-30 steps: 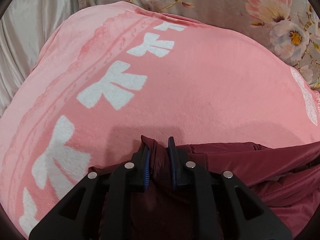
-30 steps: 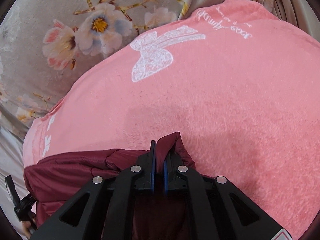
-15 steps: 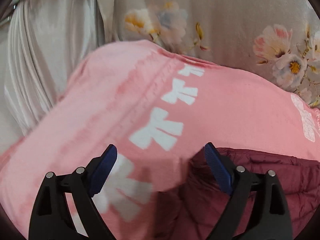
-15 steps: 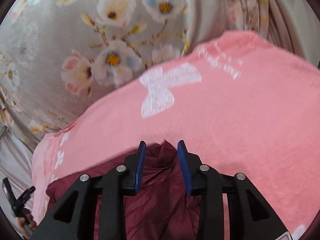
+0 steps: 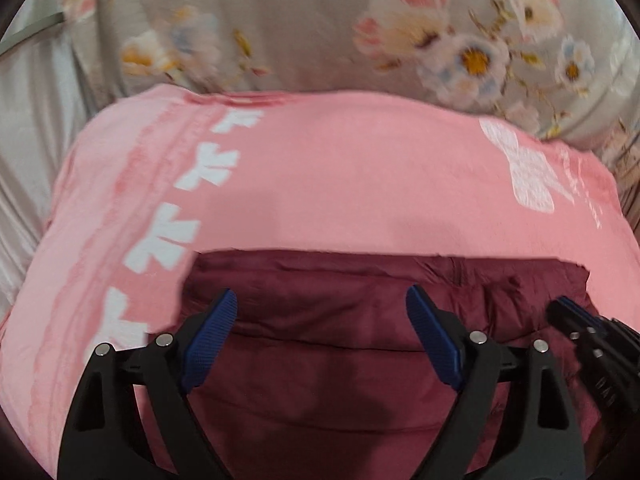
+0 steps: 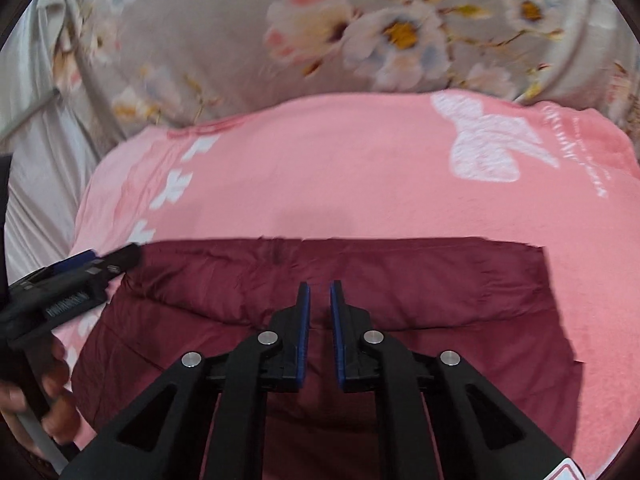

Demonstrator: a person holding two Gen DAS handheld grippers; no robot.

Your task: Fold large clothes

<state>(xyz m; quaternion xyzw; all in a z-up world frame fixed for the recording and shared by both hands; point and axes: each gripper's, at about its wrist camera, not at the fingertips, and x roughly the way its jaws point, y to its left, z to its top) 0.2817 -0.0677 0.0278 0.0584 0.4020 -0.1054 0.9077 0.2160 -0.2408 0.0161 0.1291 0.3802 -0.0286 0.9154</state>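
A dark maroon padded garment (image 5: 360, 320) lies folded flat on a pink blanket (image 5: 340, 184); it also shows in the right wrist view (image 6: 400, 280). My left gripper (image 5: 322, 324) hangs wide open and empty above the garment's left part. My right gripper (image 6: 319, 312) hovers over the garment's middle with its jaws a narrow gap apart, holding nothing. The right gripper also shows at the right edge of the left wrist view (image 5: 576, 320), and the left gripper at the left edge of the right wrist view (image 6: 96, 264).
The pink blanket (image 6: 360, 168) with white bow prints covers the surface. Behind it hangs grey floral fabric (image 5: 320, 20). Pale grey cloth (image 5: 28, 140) lies to the left. A hand (image 6: 48, 400) holds the left gripper's handle.
Both grippers let go of the maroon garment's top edge and pulled back and up. The left opened wide; the right opened a little. The garment now lies flat.
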